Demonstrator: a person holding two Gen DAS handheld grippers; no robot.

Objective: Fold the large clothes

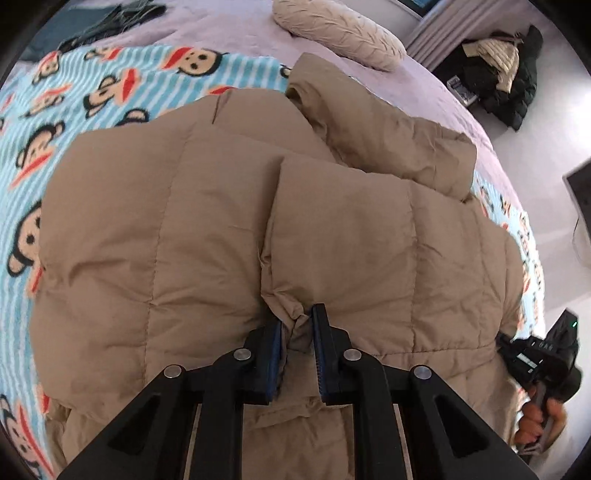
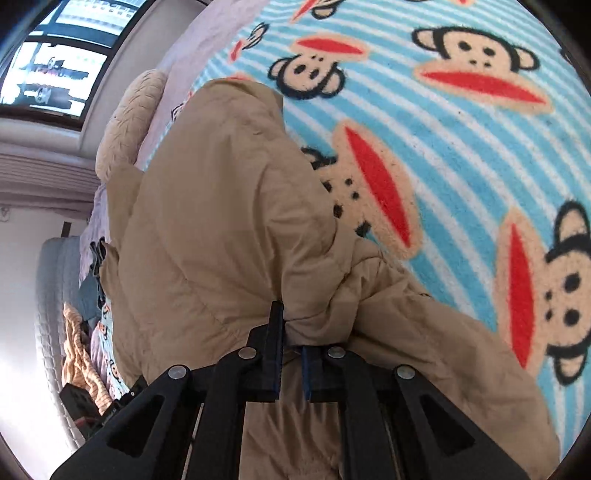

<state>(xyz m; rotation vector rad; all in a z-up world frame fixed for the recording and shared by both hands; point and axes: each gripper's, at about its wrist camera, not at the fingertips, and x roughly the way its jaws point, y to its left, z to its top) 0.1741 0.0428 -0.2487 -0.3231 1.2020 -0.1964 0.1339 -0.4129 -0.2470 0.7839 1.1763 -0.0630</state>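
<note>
Your surroundings, all placed from the tan puffer jacket (image 1: pixel 229 221):

- Monkey-print blanket (image 1: pixel 110 88): beneath the jacket, showing past its edges in both views.
- Lilac bedspread (image 1: pixel 229 26): beyond the jacket, under the blanket.
- Beige pillow (image 1: pixel 340 33): past the jacket's far end.
- Dark clothing heap (image 1: pixel 506 77): on the floor, well off the bed (left wrist view only).
- Window (image 2: pixel 55 62): only your right wrist view shows it.

Your left gripper (image 1: pixel 298 354) has its jaws pinched on a bunched fold at the jacket's near edge. Your right gripper (image 2: pixel 288 354) has its jaws nearly together, clamping jacket fabric. The left view catches that right gripper at the jacket's right edge.
</note>
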